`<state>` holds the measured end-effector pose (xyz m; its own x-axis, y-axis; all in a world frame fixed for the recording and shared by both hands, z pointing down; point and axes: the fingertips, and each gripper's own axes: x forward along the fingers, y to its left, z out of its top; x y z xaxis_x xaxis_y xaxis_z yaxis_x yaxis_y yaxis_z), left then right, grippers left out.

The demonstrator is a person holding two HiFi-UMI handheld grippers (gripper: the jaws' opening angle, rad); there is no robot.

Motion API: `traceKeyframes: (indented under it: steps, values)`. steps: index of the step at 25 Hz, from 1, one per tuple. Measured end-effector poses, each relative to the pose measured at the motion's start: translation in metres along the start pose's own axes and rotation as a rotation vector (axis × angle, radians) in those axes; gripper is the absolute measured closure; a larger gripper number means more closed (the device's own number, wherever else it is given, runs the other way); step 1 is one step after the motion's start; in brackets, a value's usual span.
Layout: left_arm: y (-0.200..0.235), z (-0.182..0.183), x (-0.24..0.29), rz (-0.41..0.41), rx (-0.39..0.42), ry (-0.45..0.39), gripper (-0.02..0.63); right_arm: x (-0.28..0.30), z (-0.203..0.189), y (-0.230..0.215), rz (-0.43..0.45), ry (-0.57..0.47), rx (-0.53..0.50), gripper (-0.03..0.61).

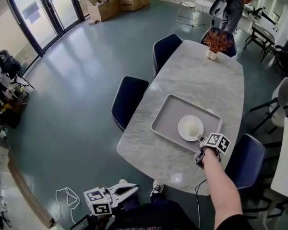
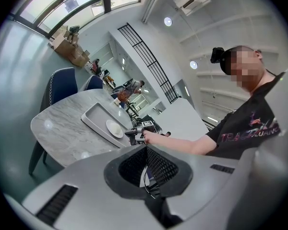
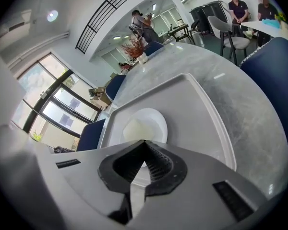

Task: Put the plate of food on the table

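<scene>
Jaws together on R gripper (image 3: 145,143) (L gripper (image 2: 146,146) too), plate of food (image 3: 140,125) just beyond R's.

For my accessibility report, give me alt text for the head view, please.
A person's right gripper grips the rim of a round white plate of pale food, which sits on a grey rectangular tray on an oval grey marble table. The left gripper hangs low, clear of the table.

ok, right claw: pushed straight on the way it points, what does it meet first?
The white plate: its near rim looks pinched in the shut right claw. Straight on lies the pale food mound, then the grey tray; depth is unclear.
</scene>
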<state>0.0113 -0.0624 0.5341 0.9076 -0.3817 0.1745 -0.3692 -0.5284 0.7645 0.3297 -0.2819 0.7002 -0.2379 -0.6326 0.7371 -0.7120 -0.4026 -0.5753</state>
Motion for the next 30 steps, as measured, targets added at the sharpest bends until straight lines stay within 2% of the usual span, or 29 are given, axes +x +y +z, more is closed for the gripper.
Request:
traceKeyframes:
  steps: [5,9,13,20,30]
  values:
    - [0.001,0.005,-0.002,-0.031,0.017,0.035,0.607,-0.014,-0.012,0.023,0.103,-0.025,0.017,0.571]
    - [0.004,0.007,-0.005,-0.06,0.018,0.071,0.607,-0.04,-0.016,0.05,0.244,-0.095,0.015,0.571]
    - [0.011,0.013,-0.015,-0.087,0.016,0.109,0.607,-0.068,-0.033,0.081,0.363,-0.16,-0.06,0.571]
    - [0.015,0.015,-0.032,-0.178,0.056,0.185,0.607,-0.108,-0.121,0.118,0.41,-0.145,-0.239,0.571]
    - [0.015,0.022,-0.085,-0.291,0.104,0.234,0.607,-0.168,-0.247,0.181,0.458,-0.147,-0.215,0.571]
